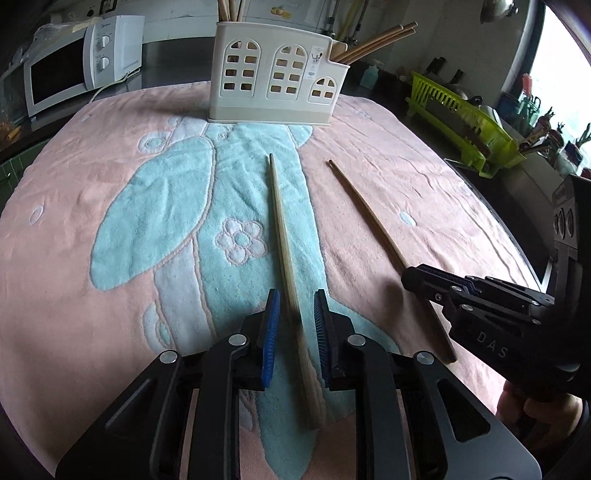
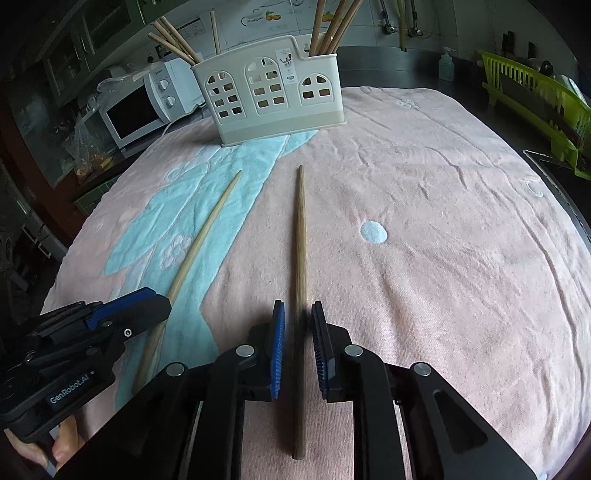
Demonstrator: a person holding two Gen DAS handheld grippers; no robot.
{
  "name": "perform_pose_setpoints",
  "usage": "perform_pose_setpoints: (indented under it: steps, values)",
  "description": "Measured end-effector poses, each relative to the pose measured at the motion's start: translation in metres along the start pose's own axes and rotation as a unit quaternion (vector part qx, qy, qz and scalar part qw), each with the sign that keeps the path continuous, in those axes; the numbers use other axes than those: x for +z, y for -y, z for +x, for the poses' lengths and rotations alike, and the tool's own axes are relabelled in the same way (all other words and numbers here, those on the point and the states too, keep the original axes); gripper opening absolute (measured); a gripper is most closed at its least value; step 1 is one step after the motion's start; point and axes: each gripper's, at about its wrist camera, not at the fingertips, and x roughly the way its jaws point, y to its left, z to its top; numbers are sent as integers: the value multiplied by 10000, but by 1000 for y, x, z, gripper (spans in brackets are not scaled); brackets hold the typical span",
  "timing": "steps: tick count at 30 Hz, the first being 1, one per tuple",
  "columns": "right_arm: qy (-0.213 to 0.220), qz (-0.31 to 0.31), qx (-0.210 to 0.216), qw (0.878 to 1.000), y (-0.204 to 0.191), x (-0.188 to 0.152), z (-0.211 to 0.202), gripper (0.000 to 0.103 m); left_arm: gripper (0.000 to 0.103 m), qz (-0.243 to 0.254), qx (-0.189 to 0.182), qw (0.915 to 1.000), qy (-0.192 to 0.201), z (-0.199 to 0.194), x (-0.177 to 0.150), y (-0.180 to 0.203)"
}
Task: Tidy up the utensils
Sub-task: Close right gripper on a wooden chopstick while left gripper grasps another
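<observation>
Several chopsticks stand upright in the cream holder.

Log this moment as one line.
left gripper: open, astride pale chopstick | right gripper: open, astride dark chopstick | holder: upright

Darker chopstick between parted right gripper fingers — pale chopstick leftward, on towel.

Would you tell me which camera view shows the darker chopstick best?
The right wrist view: the darker chopstick runs whole down the frame between the right gripper fingers. The left wrist view shows it off to the side, partly hidden by that gripper.
</observation>
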Motion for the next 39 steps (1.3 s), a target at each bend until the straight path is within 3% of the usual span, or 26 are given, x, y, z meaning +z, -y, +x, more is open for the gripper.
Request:
perform_pose_setpoints:
  steps: [9, 18, 21, 30, 39]
  values:
    - [53, -233, -134, 9996, -7, -5, 2, 15, 9, 86, 209, 9997, -15, 7, -1, 5]
    - [124, -322, -242, 9991, -8, -12, 0, 14, 8, 88, 261, 9996, -39, 8, -1, 7]
    - [134, -325, -294, 9989, -7, -11, 0, 7, 8, 154, 313, 9994, -55, 9, -1, 9]
    - [194, -443, -347, 9982, -7, -9, -9, 6, 9, 117, 206, 9994, -256, 11, 5, 5]
    - [422, -685, -329, 9962, -8, 5, -36, 6, 6, 120, 14, 9997, -189, -1, 6, 2]
